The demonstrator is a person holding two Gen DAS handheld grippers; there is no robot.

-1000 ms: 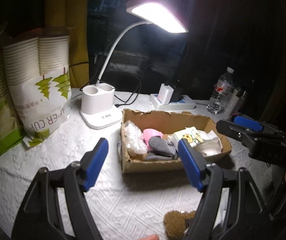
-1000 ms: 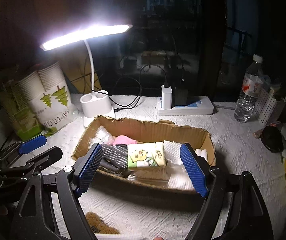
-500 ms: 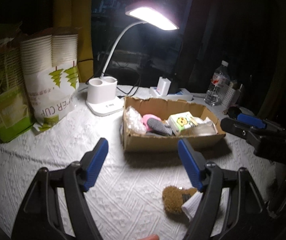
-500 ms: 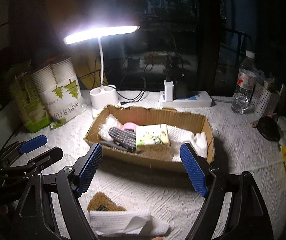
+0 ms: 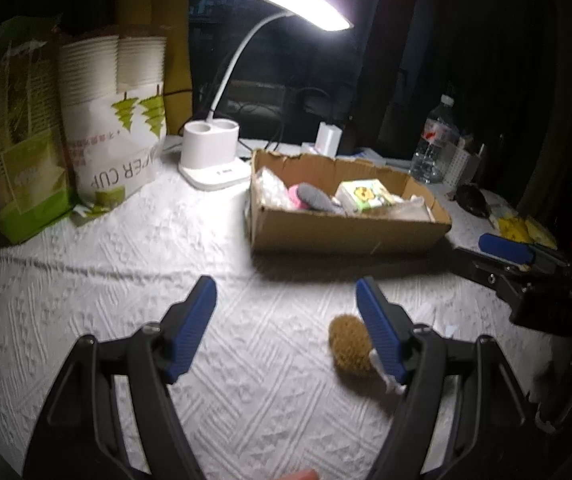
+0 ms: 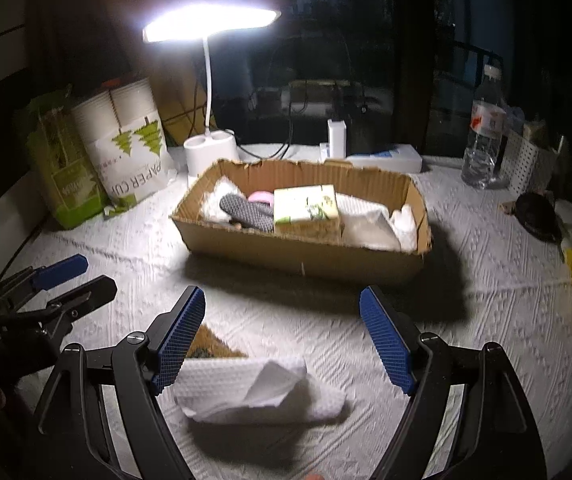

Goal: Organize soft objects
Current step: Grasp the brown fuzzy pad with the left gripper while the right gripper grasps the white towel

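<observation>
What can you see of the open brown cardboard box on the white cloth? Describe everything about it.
The open brown cardboard box is a long, shallow corrugated tray with ragged, torn top edges and no lid. It sits flat on the white textured tablecloth, in front of the white desk lamp. Inside lie a grey knitted piece, something pink, a green-and-white packet and white wrapped items. No tongs touch it.

- The counter [image 6: 485,300] lies bare between the cardboard box [image 6: 305,256] and the near edge, wide enough for a gripper.
- A crumpled paper towel [image 6: 254,388] and a brown fuzzy thing [image 5: 349,344] block the near middle.
- The lamp [image 5: 210,160] and the paper cup bags [image 5: 114,128] wall off the far left.
- A water bottle [image 6: 483,140] and a white basket [image 6: 533,168] crowd the far right.
- The box's open top is reachable from above, though already crowded.
</observation>
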